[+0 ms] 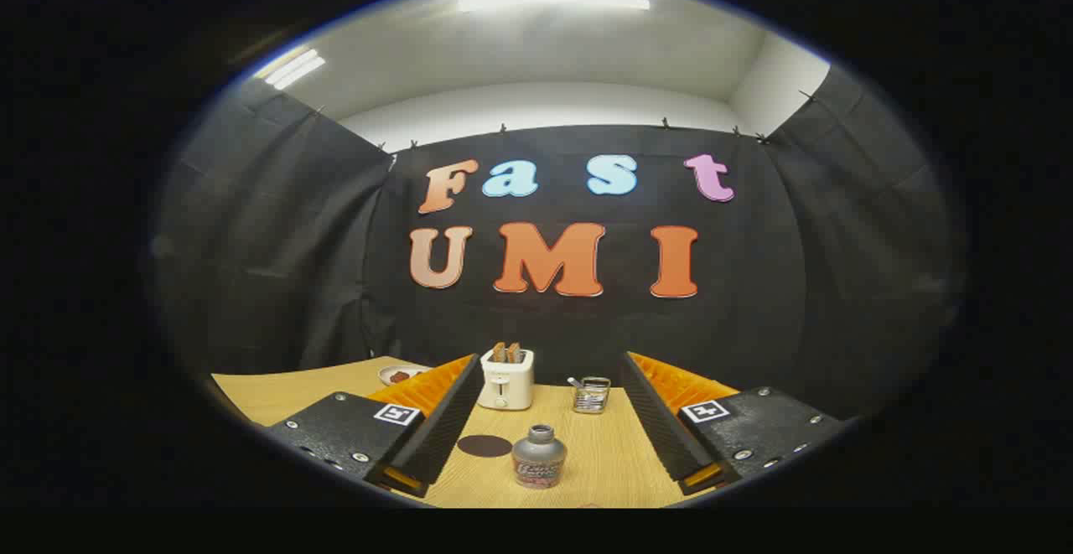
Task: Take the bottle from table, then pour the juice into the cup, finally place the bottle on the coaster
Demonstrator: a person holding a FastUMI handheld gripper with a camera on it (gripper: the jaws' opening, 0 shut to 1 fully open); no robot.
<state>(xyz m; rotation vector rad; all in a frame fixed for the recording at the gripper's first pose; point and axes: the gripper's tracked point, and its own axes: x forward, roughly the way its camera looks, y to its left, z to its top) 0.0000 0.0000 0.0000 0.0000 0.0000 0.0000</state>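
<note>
Between the wide-spread fingers of the gripper stands a small grey bottle on the wooden table, untouched. Beside it lies a dark round coaster. Grasping comes first: advance, then close.

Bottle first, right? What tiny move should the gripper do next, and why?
Probably ease the gripper forward and down. Its fingers are open wide, and the bottle stands upright between them, untouched, beside the dark coaster. Closing now would likely miss its body.
</note>
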